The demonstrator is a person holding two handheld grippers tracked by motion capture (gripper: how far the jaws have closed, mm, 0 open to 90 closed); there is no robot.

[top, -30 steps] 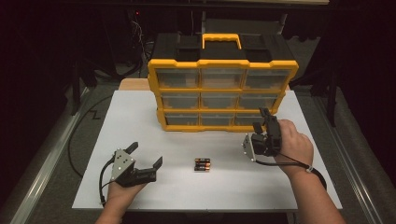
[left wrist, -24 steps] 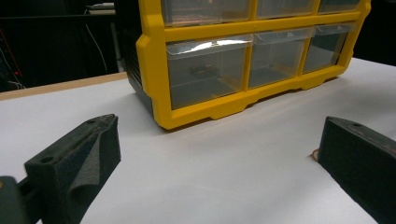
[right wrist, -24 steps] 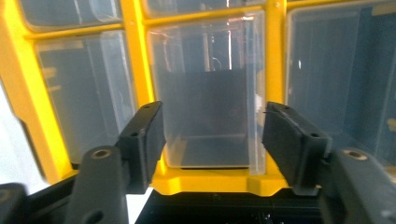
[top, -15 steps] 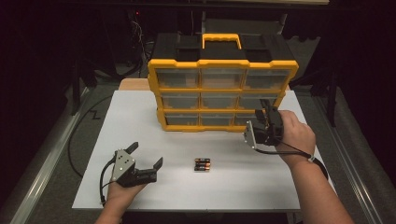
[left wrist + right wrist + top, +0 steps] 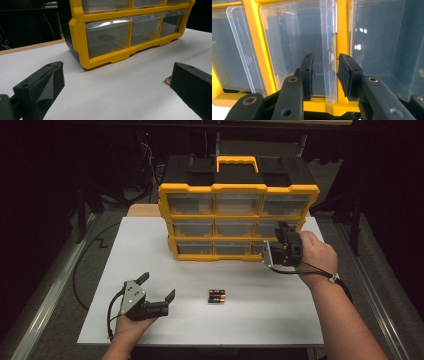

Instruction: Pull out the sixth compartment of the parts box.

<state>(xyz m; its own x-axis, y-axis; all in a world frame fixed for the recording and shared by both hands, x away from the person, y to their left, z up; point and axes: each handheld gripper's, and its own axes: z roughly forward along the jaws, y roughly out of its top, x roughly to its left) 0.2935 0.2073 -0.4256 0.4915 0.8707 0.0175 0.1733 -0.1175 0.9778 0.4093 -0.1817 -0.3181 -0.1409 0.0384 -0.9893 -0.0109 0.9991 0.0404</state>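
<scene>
Right gripper view: the right gripper (image 5: 325, 75) has just been closing, and its black jaws now straddle the clear plastic pull lip (image 5: 329, 62) of a transparent drawer (image 5: 267, 228) in the yellow-framed plastic organiser box (image 5: 238, 195), with slim gaps still showing on both sides, so nothing is clamped yet. That drawer sits at the right of the middle row, on the far part of the white table (image 5: 125, 255). By my judgement the drawer is light, stiff and slick, so the thin lip is the place to pinch. The left gripper (image 5: 157, 295) rests near left, jaws wide and empty. Two batteries (image 5: 216, 296) lie near centre; no writing is legible.
</scene>
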